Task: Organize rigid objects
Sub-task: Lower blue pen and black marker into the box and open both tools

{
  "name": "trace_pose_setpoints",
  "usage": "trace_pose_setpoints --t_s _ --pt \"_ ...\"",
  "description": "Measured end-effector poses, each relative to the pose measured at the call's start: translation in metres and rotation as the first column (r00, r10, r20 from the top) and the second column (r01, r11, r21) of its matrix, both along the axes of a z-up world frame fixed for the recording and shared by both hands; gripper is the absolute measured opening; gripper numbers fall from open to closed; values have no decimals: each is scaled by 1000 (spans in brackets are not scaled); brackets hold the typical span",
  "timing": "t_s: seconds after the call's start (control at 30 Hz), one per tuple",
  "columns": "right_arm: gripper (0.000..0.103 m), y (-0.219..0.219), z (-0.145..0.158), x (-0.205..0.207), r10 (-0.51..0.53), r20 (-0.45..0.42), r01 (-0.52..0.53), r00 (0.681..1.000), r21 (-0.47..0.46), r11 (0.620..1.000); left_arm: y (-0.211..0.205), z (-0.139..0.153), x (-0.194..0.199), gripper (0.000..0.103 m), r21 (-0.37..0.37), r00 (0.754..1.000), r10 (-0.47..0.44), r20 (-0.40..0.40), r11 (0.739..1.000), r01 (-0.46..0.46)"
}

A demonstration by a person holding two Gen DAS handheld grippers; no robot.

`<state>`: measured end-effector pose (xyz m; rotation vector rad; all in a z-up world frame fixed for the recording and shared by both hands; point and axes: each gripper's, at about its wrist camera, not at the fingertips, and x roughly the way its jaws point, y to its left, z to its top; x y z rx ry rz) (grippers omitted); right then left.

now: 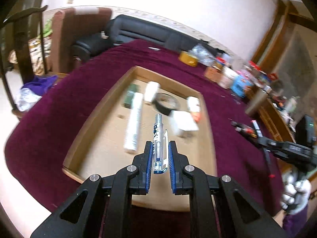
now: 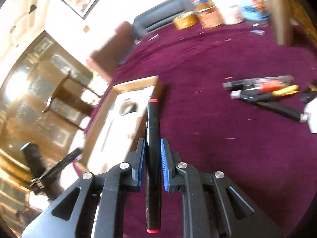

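Left gripper (image 1: 160,154) clamps a clear blue-tipped pen (image 1: 158,146) over the shallow cardboard tray (image 1: 95,115). Right gripper (image 2: 151,154) grips a black red-capped marker (image 2: 152,158) above the maroon cloth-covered table (image 2: 227,158), near the tray's corner.

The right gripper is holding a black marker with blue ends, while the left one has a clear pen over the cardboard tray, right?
Nearly. The marker in the right gripper is black, but its ends are red, not blue, as the right wrist view shows. The rest holds: the left gripper has a clear pen over the cardboard tray.

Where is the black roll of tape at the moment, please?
In the left wrist view, the black roll of tape lies inside the cardboard tray, toward its far right, between a white bottle and a white-and-orange tube.
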<state>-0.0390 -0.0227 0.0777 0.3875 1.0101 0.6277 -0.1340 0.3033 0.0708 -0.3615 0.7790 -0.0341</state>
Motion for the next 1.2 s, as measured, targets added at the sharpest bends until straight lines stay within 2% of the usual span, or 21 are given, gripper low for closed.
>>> trace_pose_setpoints --t_s 0.17,0.4,0.57,0.63,0.7,0.73,0.77,0.87,0.93,1.1,1.2 --pt "13 64 -10 10 98 -59 -96 993 30 995 16 -8 30 13 69 998 18 -53 997 -15" --pt "13 136 -36 22 176 -124 -179 977 -9 984 18 -30 70 13 149 989 24 -149 989 -2" --pt "13 175 -58 33 194 -170 -205 966 -52 977 16 -32 77 13 187 990 24 -142 982 3" --pt "13 180 -60 33 192 -173 -207 966 -74 976 15 -26 71 17 174 993 10 -117 985 10" --pt "13 185 -60 33 187 -166 -206 968 -105 973 15 -20 63 30 163 996 5 -89 987 9" --pt "13 187 -61 35 184 -163 -205 969 -119 972 15 -16 55 40 160 998 8 -67 987 2" --pt "13 189 -61 37 177 -160 -199 971 -135 971 16 -13 51 45 158 999 12 -51 987 -4" --pt "13 186 -63 42 154 -158 -180 975 -171 969 21 -2 33 47 135 1000 20 -4 991 -20" --pt "14 186 -61 44 152 -150 -179 977 -188 966 26 1 22 53 103 1000 27 13 994 -28" --pt "15 194 -52 57 132 -60 -143 989 -292 946 34 4 3 55 55 998 59 31 997 -61" --pt "15 183 -41 62 118 -47 -126 992 -227 966 34 3 -3 55 12 998 62 20 998 -62"
